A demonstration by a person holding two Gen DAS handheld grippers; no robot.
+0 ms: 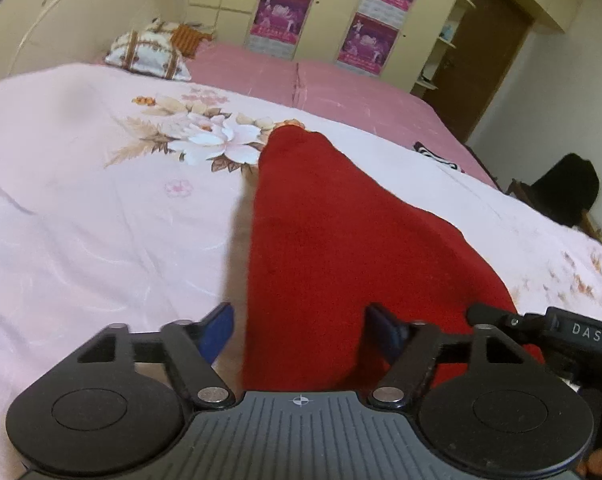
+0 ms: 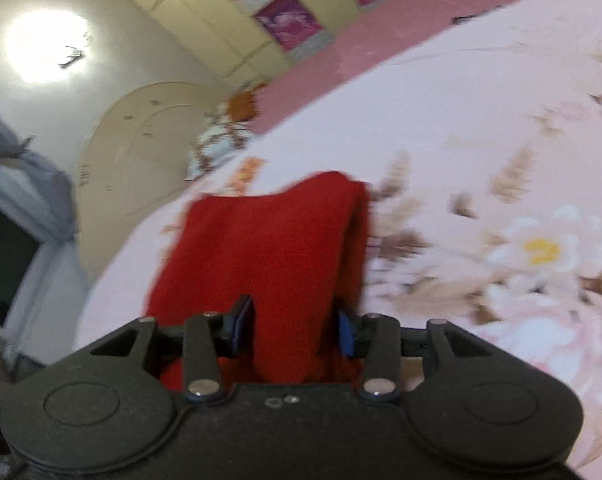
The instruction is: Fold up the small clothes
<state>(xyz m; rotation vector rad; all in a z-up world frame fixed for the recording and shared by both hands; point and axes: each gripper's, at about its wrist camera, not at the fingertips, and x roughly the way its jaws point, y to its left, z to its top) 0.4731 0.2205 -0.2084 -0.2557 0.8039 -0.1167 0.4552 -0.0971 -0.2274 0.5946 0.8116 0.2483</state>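
A red knit garment (image 1: 325, 240) lies stretched out on the pink floral bed cover (image 1: 81, 200). My left gripper (image 1: 301, 332) is open, its blue pads (image 1: 217, 332) standing wide apart on either side of the near end of the cloth. In the right wrist view the same red garment (image 2: 269, 248) runs from between the fingers away over the bed. My right gripper (image 2: 297, 328) has its blue pads (image 2: 345, 336) apart with red cloth between them; the view is blurred. The right gripper's body (image 1: 581, 336) shows at the right edge of the left view.
A patterned pillow (image 1: 149, 56) lies at the bed's head by the cream headboard (image 1: 61, 20). A darker pink sheet (image 1: 321, 88) covers the far side. A black-and-white item (image 1: 437, 156) lies near the far edge. Wardrobes with posters (image 1: 281, 12) stand behind.
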